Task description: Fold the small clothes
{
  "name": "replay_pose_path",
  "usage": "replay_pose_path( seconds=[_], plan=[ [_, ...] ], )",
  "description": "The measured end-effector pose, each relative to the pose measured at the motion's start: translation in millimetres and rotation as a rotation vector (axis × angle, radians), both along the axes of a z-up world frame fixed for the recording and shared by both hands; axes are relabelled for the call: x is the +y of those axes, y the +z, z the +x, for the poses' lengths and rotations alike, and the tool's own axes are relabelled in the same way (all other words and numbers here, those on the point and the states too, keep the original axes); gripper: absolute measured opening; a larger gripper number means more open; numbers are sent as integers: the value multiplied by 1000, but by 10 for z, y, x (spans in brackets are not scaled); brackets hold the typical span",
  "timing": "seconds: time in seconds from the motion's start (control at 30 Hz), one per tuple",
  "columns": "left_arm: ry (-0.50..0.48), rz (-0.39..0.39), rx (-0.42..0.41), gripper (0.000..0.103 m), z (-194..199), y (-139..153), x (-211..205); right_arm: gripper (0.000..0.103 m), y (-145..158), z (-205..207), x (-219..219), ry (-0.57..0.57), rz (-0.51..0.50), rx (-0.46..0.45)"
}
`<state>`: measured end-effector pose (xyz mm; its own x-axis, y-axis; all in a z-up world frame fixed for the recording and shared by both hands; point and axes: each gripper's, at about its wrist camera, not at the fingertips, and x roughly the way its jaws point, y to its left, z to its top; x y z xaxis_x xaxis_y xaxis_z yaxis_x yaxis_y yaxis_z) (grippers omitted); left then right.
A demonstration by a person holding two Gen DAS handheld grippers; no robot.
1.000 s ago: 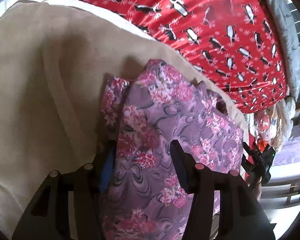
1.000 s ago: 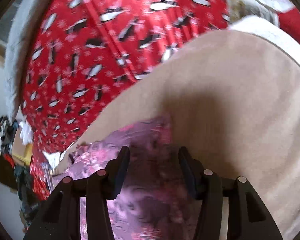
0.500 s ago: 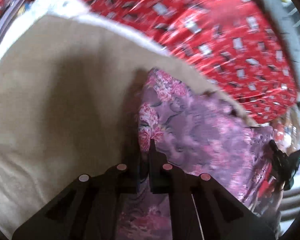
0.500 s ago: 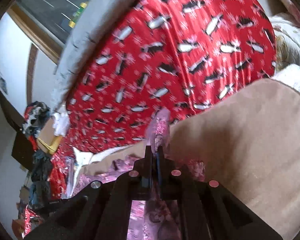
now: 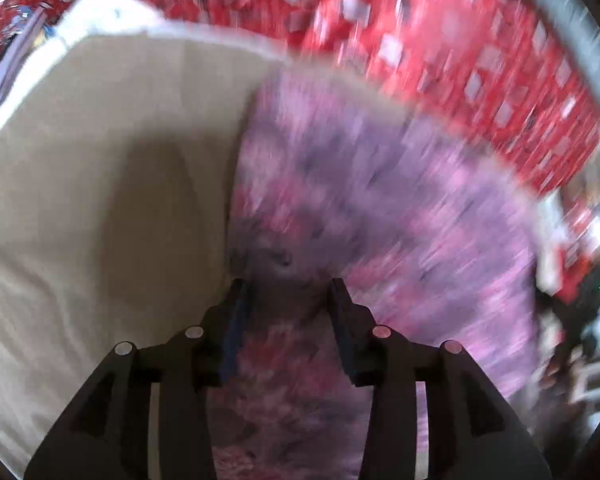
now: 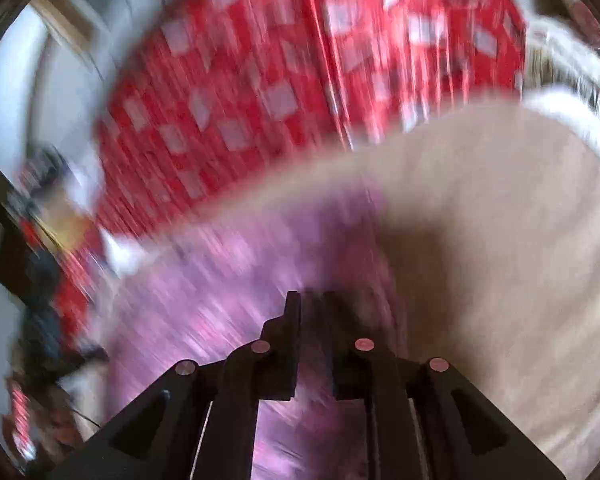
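Both views are smeared by motion blur, so fine detail is lost. The purple and pink floral-print cloth garment (image 5: 380,208) lies spread on a beige fabric-covered surface (image 5: 112,168), with its left edge running down toward the left tongs (image 5: 288,292). Those tongs are spread apart: a clear gap shows between the two black fingers, and the garment's fabric fills that gap, passing between and beneath them. Whether the fingers touch the cloth cannot be told through the blur. The left finger's inner face carries a blue pad (image 5: 234,340).

In the right wrist view, the same garment (image 6: 220,280) stretches out to the left of and beneath the right tongs (image 6: 312,304), lying on the beige surface (image 6: 500,260), which extends bare to the right. The right tongs' fingers stand close together with only a narrow dark slot between them; the blur hides whether that slot holds a fold of the garment or nothing, so their state cannot be told.

Beyond the beige surface in both views lies a red fabric with a blurred pale pattern (image 5: 440,40), reaching up toward the top of the frame. A white edge (image 6: 572,128) borders the beige surface at its far right.
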<state>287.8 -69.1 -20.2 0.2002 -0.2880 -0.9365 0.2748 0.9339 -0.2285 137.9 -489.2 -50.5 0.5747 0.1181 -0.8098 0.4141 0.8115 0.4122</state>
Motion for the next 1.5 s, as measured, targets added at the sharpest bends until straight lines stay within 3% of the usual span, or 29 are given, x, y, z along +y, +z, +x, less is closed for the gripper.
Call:
replay_pose_path(
  seconds=[0.07,0.13,0.17,0.2,0.27,0.33,0.43,0.47,0.5,0.6,0.63,0.73,0.77,0.8,0.87,0.93,1.03,1.13,1.23,1.37,1.5],
  plan=[
    [7,5,-35,38,-70,106,18,14,170,-99,28,-29,-8,-46],
    [7,-38,-33,38,-144,272,86,14,398,-254,83,-23,-1,-84],
    [11,-48,-43,38,-196,343,115,19,439,-319,104,-22,-24,-87],
    [7,-53,-56,39,-257,412,138,38,520,-448,133,-36,-73,-75],
    [-7,-54,-69,39,-420,462,158,60,527,-649,132,-79,-101,-61],
    [-12,-44,-45,42,-510,368,147,60,378,-796,85,-114,-78,-31],
    [14,-15,47,42,-610,80,99,55,44,-966,32,-126,46,51],
    [26,-32,42,42,-644,35,107,26,23,-970,62,-100,77,26],
    [31,-29,37,42,-683,14,119,9,82,-1007,110,-73,80,-24],
    [33,-15,15,42,-784,35,130,8,378,-1206,182,-84,-19,-176],
    [40,-14,9,42,-797,31,130,8,372,-1223,169,-97,-24,-174],
    [51,6,12,42,-829,60,112,9,4,-1102,91,-93,24,25],
    [55,2,15,42,-864,95,147,12,-26,-1119,71,-117,47,35],
    [57,-17,13,42,-897,151,155,18,47,-1139,68,-138,47,13],
    [70,-66,-15,42,-948,270,174,21,262,-1195,86,-195,-5,-44],
    [82,-47,-53,43,-948,326,132,25,465,-1176,155,-191,-41,-138],
    [88,36,-101,47,-922,299,26,25,636,-1033,279,-136,-105,-196],
    [97,57,-48,47,-891,98,24,27,499,-813,365,-86,-148,-137],
    [105,59,-36,48,-887,19,24,25,70,-590,365,-49,-149,34],
    [75,83,-70,50,-926,30,3,28,164,-676,291,-105,-109,-38],
    [87,60,-69,50,-888,49,5,30,355,-624,249,-112,-120,-100]
  ],
)
